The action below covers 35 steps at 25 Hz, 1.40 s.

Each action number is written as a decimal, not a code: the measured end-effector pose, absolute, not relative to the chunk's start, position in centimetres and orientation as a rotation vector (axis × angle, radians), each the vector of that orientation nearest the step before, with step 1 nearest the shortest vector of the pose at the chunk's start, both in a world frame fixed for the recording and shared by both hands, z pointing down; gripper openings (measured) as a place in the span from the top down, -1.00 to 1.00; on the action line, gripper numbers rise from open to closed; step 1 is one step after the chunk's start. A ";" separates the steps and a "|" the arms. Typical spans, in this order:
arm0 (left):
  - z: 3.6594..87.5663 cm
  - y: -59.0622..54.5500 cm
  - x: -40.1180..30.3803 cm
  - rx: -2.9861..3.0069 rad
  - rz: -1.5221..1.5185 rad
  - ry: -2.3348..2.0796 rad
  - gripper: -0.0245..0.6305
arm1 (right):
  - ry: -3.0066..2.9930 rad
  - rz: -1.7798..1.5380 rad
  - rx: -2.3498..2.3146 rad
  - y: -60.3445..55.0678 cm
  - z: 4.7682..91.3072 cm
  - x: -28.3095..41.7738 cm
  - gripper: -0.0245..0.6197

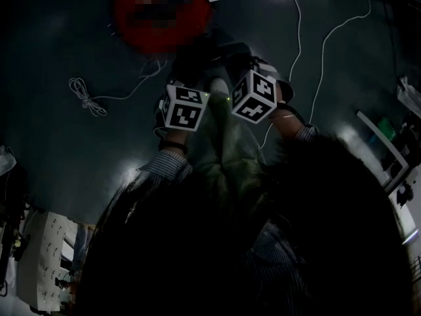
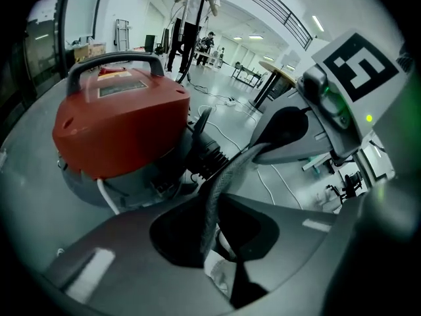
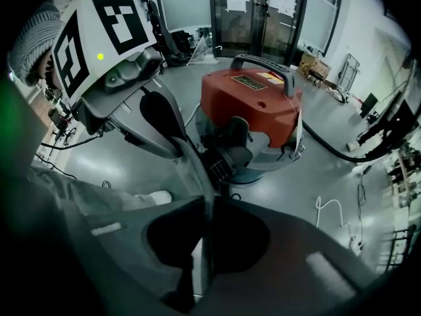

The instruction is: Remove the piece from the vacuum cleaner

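Observation:
A red vacuum cleaner (image 1: 128,18) with a grey base stands on the dark floor ahead of me; it fills the left gripper view (image 2: 125,130) and sits in the middle of the right gripper view (image 3: 253,104). A grey ribbed hose (image 2: 220,183) runs from its black front inlet (image 2: 207,153) back toward me. My left gripper (image 2: 212,242) is shut on this hose. My right gripper (image 3: 205,242) is shut on the same hose (image 3: 191,160), close beside the left one. In the head view only their marker cubes show, left (image 1: 184,108) and right (image 1: 255,96).
A coiled white cable (image 1: 85,97) lies on the floor to the left, and white cords (image 1: 322,51) trail on the right. A thick black hose (image 3: 342,150) curves past the vacuum. Shelving (image 1: 388,143) stands at the right. A person (image 2: 191,25) stands far off.

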<state>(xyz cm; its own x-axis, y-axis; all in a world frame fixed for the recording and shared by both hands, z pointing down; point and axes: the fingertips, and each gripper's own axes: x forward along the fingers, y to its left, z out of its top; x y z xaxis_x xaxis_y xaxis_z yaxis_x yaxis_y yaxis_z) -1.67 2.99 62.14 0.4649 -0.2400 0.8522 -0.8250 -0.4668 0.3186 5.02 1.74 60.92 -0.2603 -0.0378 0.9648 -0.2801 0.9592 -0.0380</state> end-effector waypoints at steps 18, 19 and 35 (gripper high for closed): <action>62.0 5.1 -1.5 1.944 0.957 -0.896 0.80 | -1.826 0.294 0.292 3.9 60.8 5.3 0.88; 62.0 5.1 -1.5 1.941 0.959 -0.894 0.80 | -1.826 0.300 0.293 4.0 60.8 5.3 0.88; 63.0 7.9 -0.4 1.881 0.967 -0.800 0.84 | -1.797 0.365 0.226 6.7 61.8 6.1 0.88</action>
